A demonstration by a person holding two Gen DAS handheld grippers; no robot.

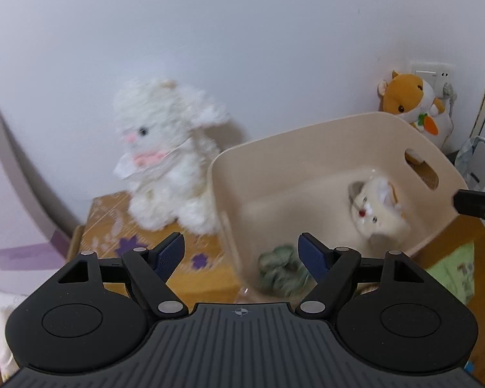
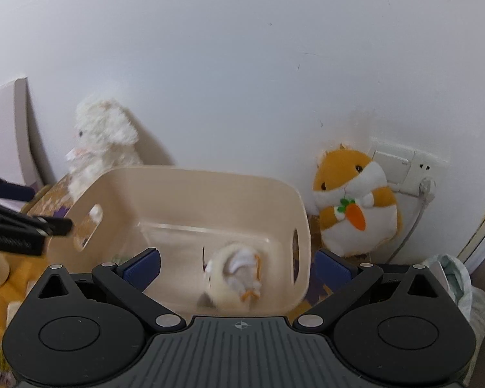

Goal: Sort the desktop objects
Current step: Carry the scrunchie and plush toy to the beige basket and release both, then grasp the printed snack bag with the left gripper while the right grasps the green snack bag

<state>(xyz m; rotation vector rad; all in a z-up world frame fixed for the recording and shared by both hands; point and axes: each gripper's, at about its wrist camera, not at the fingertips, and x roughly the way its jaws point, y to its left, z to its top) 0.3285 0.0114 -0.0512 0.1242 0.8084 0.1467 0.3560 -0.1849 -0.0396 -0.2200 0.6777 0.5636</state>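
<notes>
Both tools stood spread and empty above the beige storage bin [image 2: 190, 194]: the left hand-held gripper [image 1: 241, 255] and the right hand-held gripper [image 2: 239, 266] held nothing between their blue pads. A small cream plush toy [image 2: 234, 278] lay inside the bin, near its right wall; a green fabric item [image 1: 279, 270], possibly a scrunchie, lay at the near corner. The plush would likely handle light and soft, compressing under the pads. A pinch across its body should hold. A white plush lamb [image 1: 168, 158] and an orange hamster plush [image 2: 355, 203] stood against the wall at the counter's far edge.
</notes>
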